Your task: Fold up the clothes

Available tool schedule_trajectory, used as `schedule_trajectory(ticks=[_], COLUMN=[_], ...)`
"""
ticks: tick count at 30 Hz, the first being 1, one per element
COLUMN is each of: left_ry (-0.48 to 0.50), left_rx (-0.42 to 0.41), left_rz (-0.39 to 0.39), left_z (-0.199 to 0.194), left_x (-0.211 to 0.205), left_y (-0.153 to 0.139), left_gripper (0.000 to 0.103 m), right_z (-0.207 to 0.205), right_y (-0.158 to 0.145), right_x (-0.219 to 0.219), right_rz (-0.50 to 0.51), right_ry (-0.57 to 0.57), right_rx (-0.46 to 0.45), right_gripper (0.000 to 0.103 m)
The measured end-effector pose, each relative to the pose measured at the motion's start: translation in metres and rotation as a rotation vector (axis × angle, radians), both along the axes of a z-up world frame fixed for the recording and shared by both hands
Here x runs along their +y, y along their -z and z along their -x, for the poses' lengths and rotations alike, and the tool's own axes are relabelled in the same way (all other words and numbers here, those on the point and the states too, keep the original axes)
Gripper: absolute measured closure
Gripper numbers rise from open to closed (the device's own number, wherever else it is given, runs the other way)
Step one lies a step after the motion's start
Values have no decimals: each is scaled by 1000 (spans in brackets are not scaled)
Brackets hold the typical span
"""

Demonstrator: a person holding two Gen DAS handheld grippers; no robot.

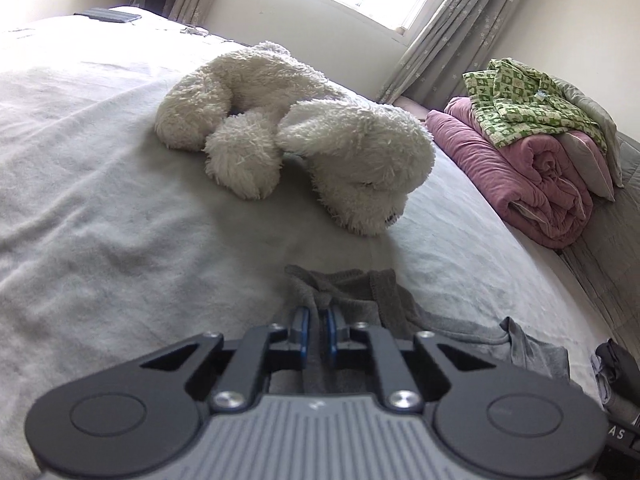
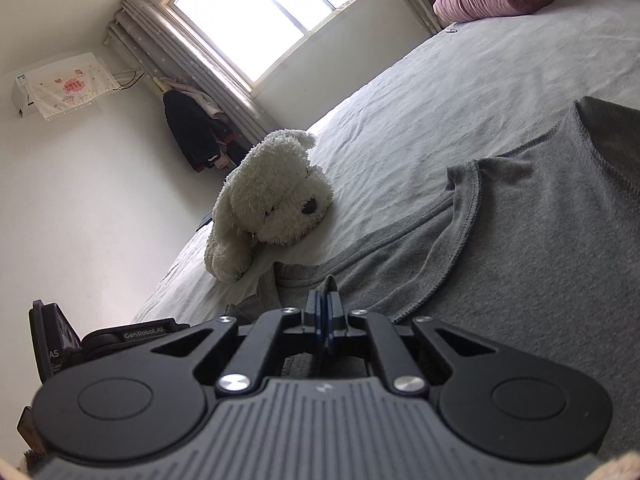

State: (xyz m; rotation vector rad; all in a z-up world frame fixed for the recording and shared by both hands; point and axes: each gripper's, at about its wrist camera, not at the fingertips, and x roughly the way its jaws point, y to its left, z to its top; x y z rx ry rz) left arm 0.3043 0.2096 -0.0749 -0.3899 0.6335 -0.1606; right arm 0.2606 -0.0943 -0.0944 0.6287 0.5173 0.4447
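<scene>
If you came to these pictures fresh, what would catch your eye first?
A fluffy white plush dog lying mid-bed on the pale sheet, beneath a bright window. In front of it, both tongs pinch a grey shirt: left tongs, right tongs. A pink quilt with a green checked garment on top sits at the bed's right edge.

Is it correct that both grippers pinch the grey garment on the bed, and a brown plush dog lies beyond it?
Not quite: the plush dog is white, not brown, as the left wrist view shows. The rest holds: the left gripper and the right gripper each pinch the grey garment on the bed.
</scene>
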Motion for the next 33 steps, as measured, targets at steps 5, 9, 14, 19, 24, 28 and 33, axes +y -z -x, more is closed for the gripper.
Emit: schedule_trajectory(ticks=[5, 9, 14, 19, 24, 28, 33], left_ry=[-18, -44, -5, -15, 50, 51, 3], left_rx=[-73, -155, -124, -142, -155, -82, -55], left_rz=[-41, -33, -57, -45, -39, -145, -177], left_z=[6, 14, 3, 6, 9, -1, -5], left_x=[-3, 0, -7, -7, -13, -28, -27], left_y=[1, -7, -4, -5, -10, 4, 10], left_gripper=[90, 90, 90, 90, 90, 91, 99], right_z=[16, 19, 13, 7, 6, 7, 8], right_y=[-23, -34, -33, -23, -22, -26, -32], right_x=[-1, -2, -5, -6, -6, -5, -9], right_rz=[27, 38, 74, 91, 96, 113, 129], right_ry=[3, 12, 36, 28, 21, 14, 36], right_rx=[-79, -94, 1, 51, 62, 58, 38], right_gripper=[98, 98, 98, 98, 98, 98, 98])
